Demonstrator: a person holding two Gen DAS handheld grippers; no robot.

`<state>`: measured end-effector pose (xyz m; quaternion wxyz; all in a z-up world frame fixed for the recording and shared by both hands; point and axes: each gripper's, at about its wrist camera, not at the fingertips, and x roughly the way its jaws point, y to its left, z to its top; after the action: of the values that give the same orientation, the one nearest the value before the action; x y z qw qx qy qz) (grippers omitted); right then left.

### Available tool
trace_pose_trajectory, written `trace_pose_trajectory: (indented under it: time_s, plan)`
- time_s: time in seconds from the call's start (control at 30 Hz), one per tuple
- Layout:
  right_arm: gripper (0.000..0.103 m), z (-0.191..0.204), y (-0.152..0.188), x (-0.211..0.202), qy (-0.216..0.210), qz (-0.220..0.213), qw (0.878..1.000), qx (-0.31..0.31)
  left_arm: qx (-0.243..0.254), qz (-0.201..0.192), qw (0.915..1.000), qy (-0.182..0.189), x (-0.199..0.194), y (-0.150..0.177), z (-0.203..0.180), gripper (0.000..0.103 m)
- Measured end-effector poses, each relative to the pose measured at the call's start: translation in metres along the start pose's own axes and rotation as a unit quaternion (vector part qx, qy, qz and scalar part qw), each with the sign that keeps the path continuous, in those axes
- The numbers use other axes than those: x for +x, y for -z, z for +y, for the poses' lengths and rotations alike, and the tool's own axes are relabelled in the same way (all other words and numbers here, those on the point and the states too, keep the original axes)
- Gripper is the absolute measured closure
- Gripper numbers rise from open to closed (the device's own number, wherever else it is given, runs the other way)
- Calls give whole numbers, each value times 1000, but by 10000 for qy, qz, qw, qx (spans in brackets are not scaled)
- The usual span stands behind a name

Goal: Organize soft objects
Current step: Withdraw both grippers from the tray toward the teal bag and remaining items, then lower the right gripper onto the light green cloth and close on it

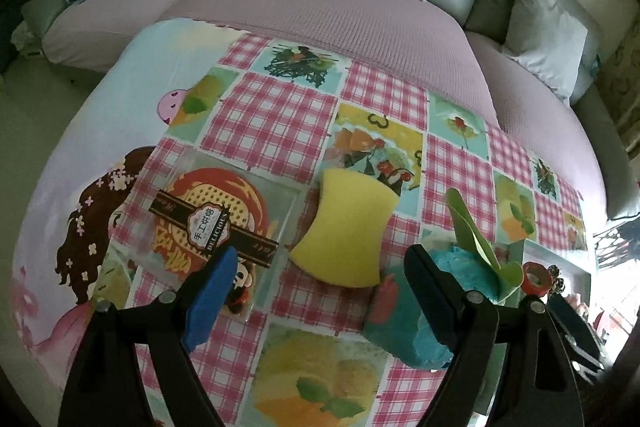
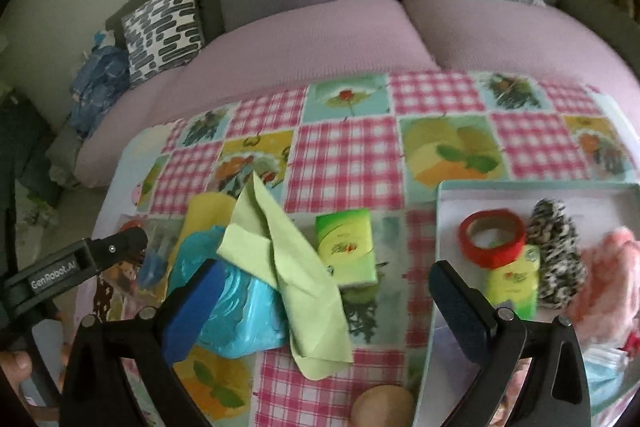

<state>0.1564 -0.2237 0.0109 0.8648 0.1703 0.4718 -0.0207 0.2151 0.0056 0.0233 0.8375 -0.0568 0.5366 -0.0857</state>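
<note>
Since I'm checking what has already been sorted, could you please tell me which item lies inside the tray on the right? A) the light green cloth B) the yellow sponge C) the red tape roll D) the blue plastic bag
C: the red tape roll lies on the floor of the tray, beside a tissue pack and fuzzy items, while the others lie on the tablecloth.

Your left gripper [image 1: 320, 291] and right gripper [image 2: 324, 303] share one build: matte black angular arms, a round silver screw at each joint, blue pads [image 2: 192, 311] on the fingers, and white "GenRobot.AI" lettering along a black side.
</note>
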Motion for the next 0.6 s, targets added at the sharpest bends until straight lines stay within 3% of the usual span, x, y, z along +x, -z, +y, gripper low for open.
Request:
trace_pose_trajectory:
  time_s: [0.3, 0.37, 0.5, 0.6]
  plan:
    - [9, 16, 4, 5, -252, -65, 9994, -236, -20, 35, 10000, -38, 2, 3, 1, 17]
    - [23, 17, 5, 8, -350, -45, 9991, -231, 7, 32, 10000, -41, 2, 4, -1, 17]
    - [31, 14, 4, 13, -456, -16, 9988, -172, 49, 45, 10000, -56, 3, 4, -3, 17]
    - [44, 11, 4, 13, -748, 3, 9972, -35, 48, 51, 9999, -73, 4, 3, -1, 17]
